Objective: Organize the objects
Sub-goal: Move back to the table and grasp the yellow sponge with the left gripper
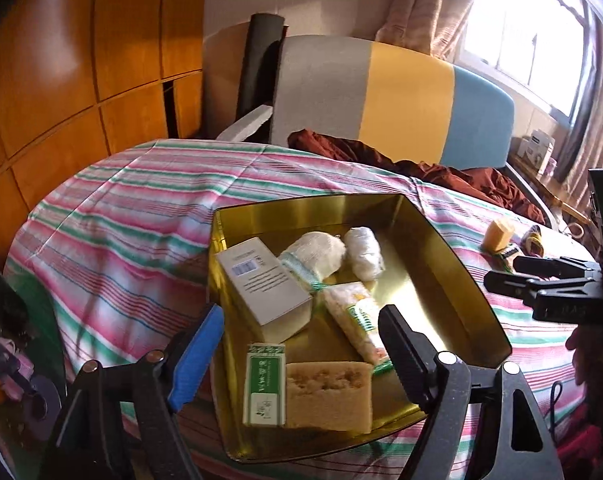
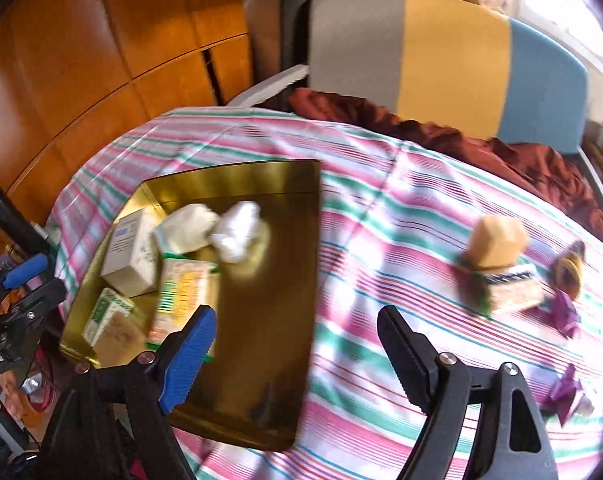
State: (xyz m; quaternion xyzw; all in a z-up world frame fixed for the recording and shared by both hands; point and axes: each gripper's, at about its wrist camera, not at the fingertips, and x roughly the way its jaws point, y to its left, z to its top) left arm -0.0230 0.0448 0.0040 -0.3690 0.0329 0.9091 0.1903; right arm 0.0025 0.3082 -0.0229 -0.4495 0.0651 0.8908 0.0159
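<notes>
Gold tin tray (image 1: 453,280) on striped bedsheet (image 1: 121,208), holding grey-white box (image 1: 261,284) at left, two white gauze rolls (image 1: 317,256) at far side, green-labelled packet (image 1: 357,320) in middle, small green-and-white box (image 1: 263,384) and tan sponge-like block (image 1: 329,396) at near edge. Left gripper (image 1: 301,344) wide open above tray's near edge, empty. Right gripper (image 2: 297,344) likewise spread wide, gripping nothing, over tray's right rim and sheet. Orange-tan block (image 2: 497,240) atop small packet (image 2: 513,292) well right of tray, purple wrappers (image 2: 565,312) beside. Maroon cloth (image 1: 441,168) bunched against striped headboard (image 1: 405,96) at far side.
</notes>
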